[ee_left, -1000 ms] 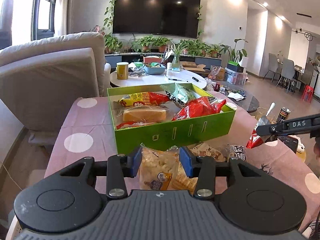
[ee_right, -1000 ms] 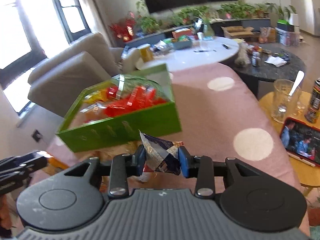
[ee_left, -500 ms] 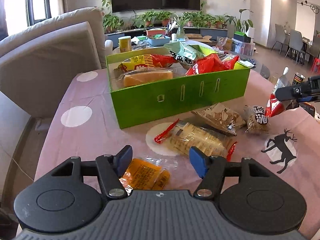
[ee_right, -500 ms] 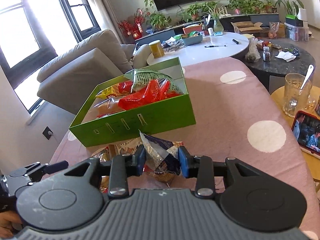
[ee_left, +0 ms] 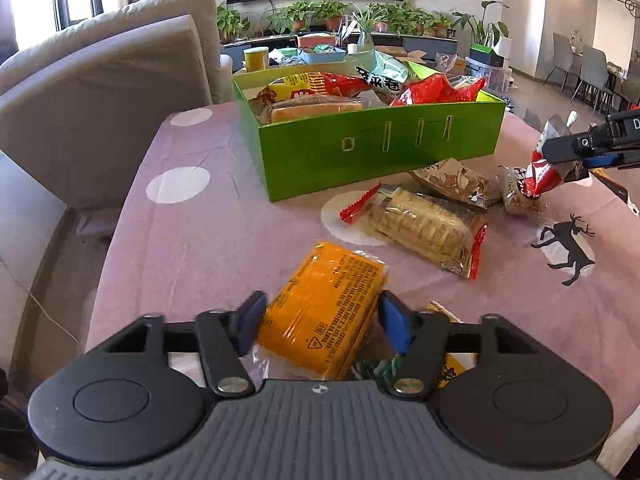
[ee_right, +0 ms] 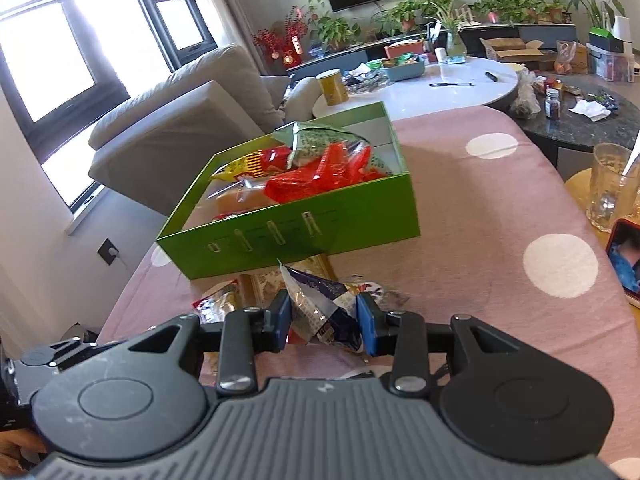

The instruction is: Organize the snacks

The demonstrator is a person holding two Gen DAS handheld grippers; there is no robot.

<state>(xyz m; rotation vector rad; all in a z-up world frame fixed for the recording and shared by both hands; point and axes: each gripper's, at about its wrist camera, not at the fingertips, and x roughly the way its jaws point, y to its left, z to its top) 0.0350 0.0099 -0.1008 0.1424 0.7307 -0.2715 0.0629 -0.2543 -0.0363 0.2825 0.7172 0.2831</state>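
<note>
The left gripper (ee_left: pixel 320 322) has its jaws just closing in around an orange packet (ee_left: pixel 326 312) that lies flat on the pink tablecloth (ee_left: pixel 192 248), the blue pads standing at either side of it, with a sliver of gap on the right. Ahead of the fingertips and slightly right lies a clear biscuit pack (ee_left: pixel 424 230), and beyond that the green box (ee_left: pixel 360 152) filled with snacks. Far right of the fingers, the right gripper (ee_left: pixel 576 148) pinches a red-and-white snack bag (ee_left: pixel 540 172).
</note>
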